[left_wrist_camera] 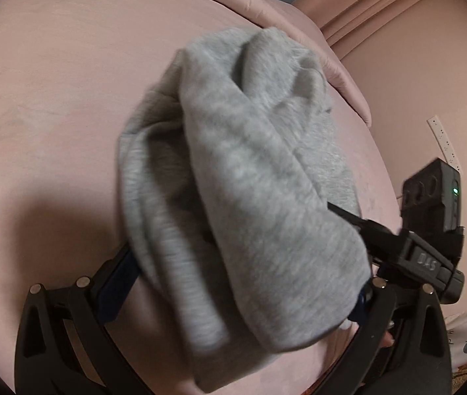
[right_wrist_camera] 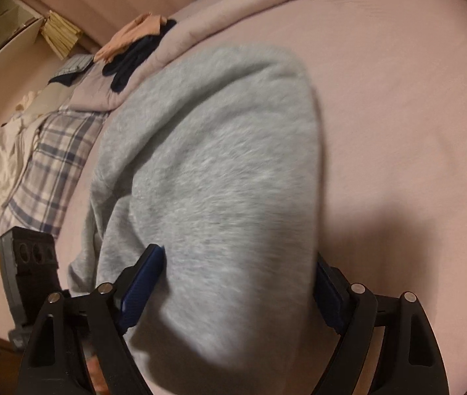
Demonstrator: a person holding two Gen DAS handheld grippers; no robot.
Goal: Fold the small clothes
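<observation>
Two tools spread around grey garment on pink bed, right tool marked "OAS".

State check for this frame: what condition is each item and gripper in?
Grey garment: bunched, loosely folded over, on the pink bed.
Left gripper: jaws wide apart, garment draped between them.
Right gripper: jaws wide apart, garment between them.
Plaid cloth: spread flat, unfolded.
White clothes: crumpled heap.
Dark garment: crumpled on the duvet's edge.
</observation>
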